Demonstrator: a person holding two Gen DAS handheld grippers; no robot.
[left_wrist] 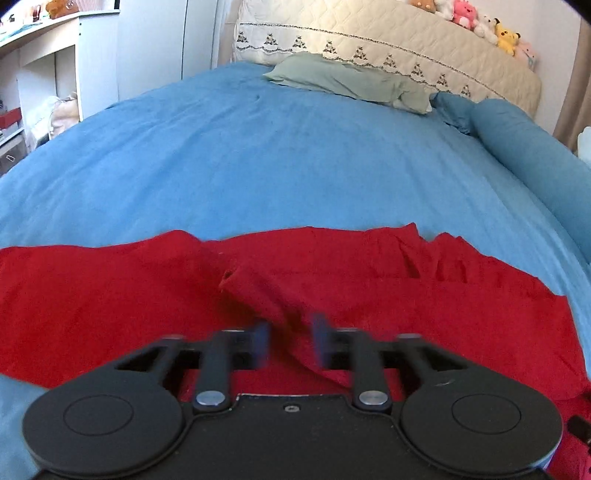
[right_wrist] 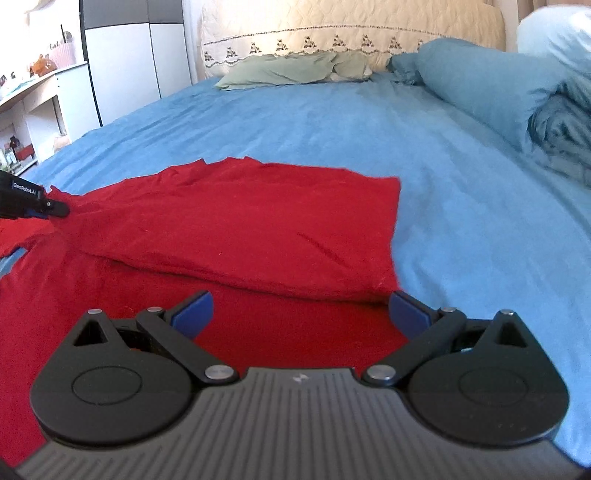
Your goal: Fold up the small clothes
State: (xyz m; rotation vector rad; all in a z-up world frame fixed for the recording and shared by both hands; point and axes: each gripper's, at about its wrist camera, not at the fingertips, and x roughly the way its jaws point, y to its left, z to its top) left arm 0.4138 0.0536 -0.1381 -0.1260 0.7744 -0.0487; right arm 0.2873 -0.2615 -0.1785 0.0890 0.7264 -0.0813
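Observation:
A red garment (left_wrist: 369,302) lies spread on the blue bed sheet (left_wrist: 258,158), partly folded over itself. My left gripper (left_wrist: 290,341) has its jaws close together around a raised ridge of the red cloth; the fingers are blurred. In the right wrist view the garment (right_wrist: 240,229) has a folded layer on top, with its right edge near the blue sheet (right_wrist: 461,221). My right gripper (right_wrist: 299,312) is open wide and empty, low over the garment's near part. The left gripper (right_wrist: 55,208) shows at the far left, its tip on the cloth.
A green pillow (left_wrist: 343,79) and a cream headboard (left_wrist: 388,44) are at the far end. A rolled blue duvet (right_wrist: 498,81) lies along the right side. Plush toys (left_wrist: 476,22) sit on the headboard. White shelves (left_wrist: 44,74) stand to the left.

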